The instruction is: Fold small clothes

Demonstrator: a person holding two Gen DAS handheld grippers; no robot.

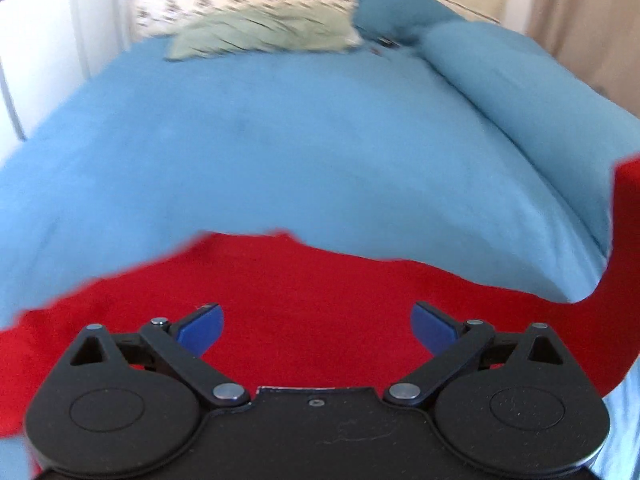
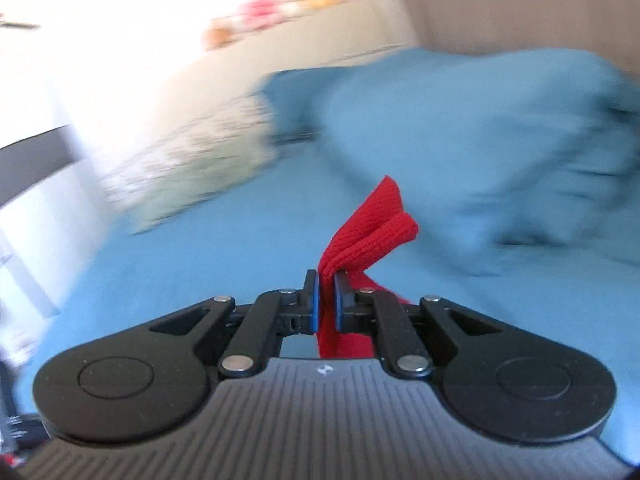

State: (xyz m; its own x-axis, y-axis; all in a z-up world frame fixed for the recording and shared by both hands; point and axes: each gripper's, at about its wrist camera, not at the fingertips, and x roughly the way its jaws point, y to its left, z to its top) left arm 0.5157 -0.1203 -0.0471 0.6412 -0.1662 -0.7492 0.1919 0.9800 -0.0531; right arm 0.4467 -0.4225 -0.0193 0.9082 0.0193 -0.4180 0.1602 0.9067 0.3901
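A red knitted garment [image 1: 320,300] lies on the blue bed cover [image 1: 280,140], right under my left gripper [image 1: 317,328]. The left gripper is open, its blue pads apart, with nothing between them. One end of the red cloth rises at the right edge of the left wrist view. In the right wrist view my right gripper [image 2: 325,292] is shut on a bunched ribbed edge of the red garment [image 2: 372,224] and holds it above the bed. The rest of the garment hangs below the right gripper, hidden.
A pale green patterned pillow [image 1: 260,36] and a white patterned pillow [image 1: 240,0] lie at the head of the bed. A rolled blue duvet [image 1: 520,92] runs along the right side; it also shows in the right wrist view [image 2: 500,140]. White furniture [image 1: 48,60] stands to the left.
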